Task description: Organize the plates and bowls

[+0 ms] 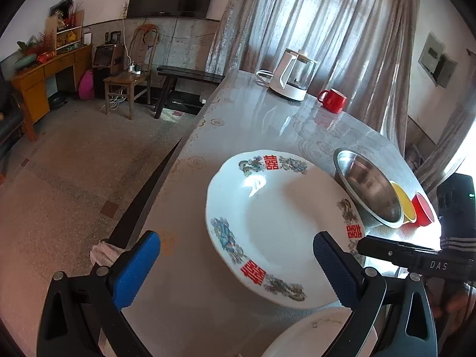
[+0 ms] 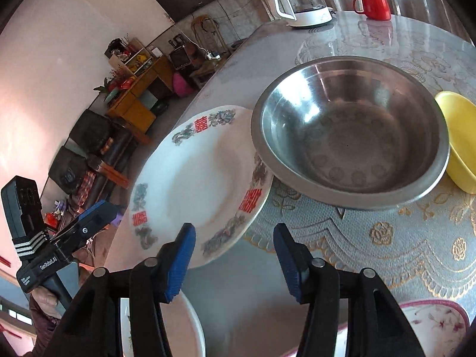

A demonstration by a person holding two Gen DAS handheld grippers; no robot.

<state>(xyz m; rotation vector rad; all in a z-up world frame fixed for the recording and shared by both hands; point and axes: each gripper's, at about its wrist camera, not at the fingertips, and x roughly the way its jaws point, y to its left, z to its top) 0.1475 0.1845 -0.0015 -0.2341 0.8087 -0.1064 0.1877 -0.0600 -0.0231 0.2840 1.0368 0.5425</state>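
Blue-padded fingers [image 1: 136, 267] on the left gripper [image 1: 235, 264] are spread as wide as they go, nothing between them, angled down at the table. One finger hangs out past the table's left edge over the floor, the other sits over the near rim of the big plate. Over on the right gripper [image 2: 235, 263], jaws are parted about halfway and empty too, tilted down, its left finger over the plate's near edge without pressing on it.

Now the layout, biggest first. Round table [image 1: 253, 119] with a glossy patterned cover fills the scene. On it, at the near left, the large white plate [image 1: 276, 223] with red characters and dragon motifs lies flat, its left rim close to the table edge. Just right of it, the steel bowl [image 2: 351, 136] stands upright, its rim overlapping the plate's right edge. Right again, a yellow bowl [image 2: 461, 142] touches the steel one, and past that a small red bowl [image 1: 424, 211].

Far across the table: a white kettle [image 1: 293, 74] and a red mug [image 1: 333, 99] to its right, well apart from the dishes.

Nearest of all, a plain white dish [image 2: 184, 327] peeks in under the grippers, and a pink-rimmed floral plate [image 2: 437, 324] at near right.
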